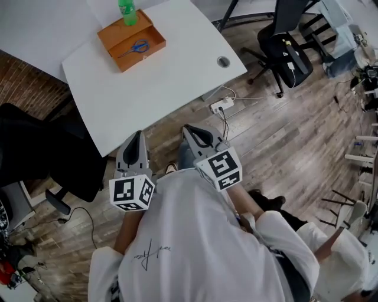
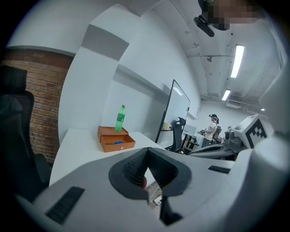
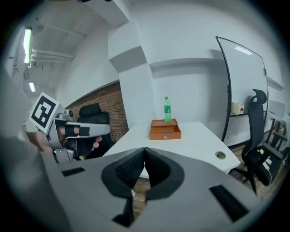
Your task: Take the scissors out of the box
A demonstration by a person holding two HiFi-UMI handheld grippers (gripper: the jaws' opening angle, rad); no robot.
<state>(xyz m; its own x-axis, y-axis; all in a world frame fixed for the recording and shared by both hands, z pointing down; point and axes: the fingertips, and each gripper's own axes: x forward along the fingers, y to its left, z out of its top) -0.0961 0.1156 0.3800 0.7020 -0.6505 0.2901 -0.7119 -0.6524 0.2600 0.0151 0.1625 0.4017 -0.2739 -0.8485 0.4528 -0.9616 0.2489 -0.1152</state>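
An open orange box [image 1: 131,40] stands at the far end of the white table [image 1: 171,76], with blue-handled scissors [image 1: 137,47] lying inside and a green bottle [image 1: 127,12] on its back part. Both grippers are held off the table's near edge, well short of the box. My left gripper [image 1: 137,137] and right gripper [image 1: 187,129] are both shut and empty. From the left gripper [image 2: 146,155] the box [image 2: 116,141] and scissors [image 2: 118,142] show far ahead. Beyond the right gripper [image 3: 144,152], the box [image 3: 165,130] and bottle [image 3: 167,109] show.
A black office chair [image 1: 283,50] stands right of the table and another black chair [image 1: 41,153] at its left. A power strip [image 1: 221,106] with cables lies on the wooden floor. A cable grommet [image 1: 223,61] sits near the table's right corner. A whiteboard [image 3: 240,86] stands beyond.
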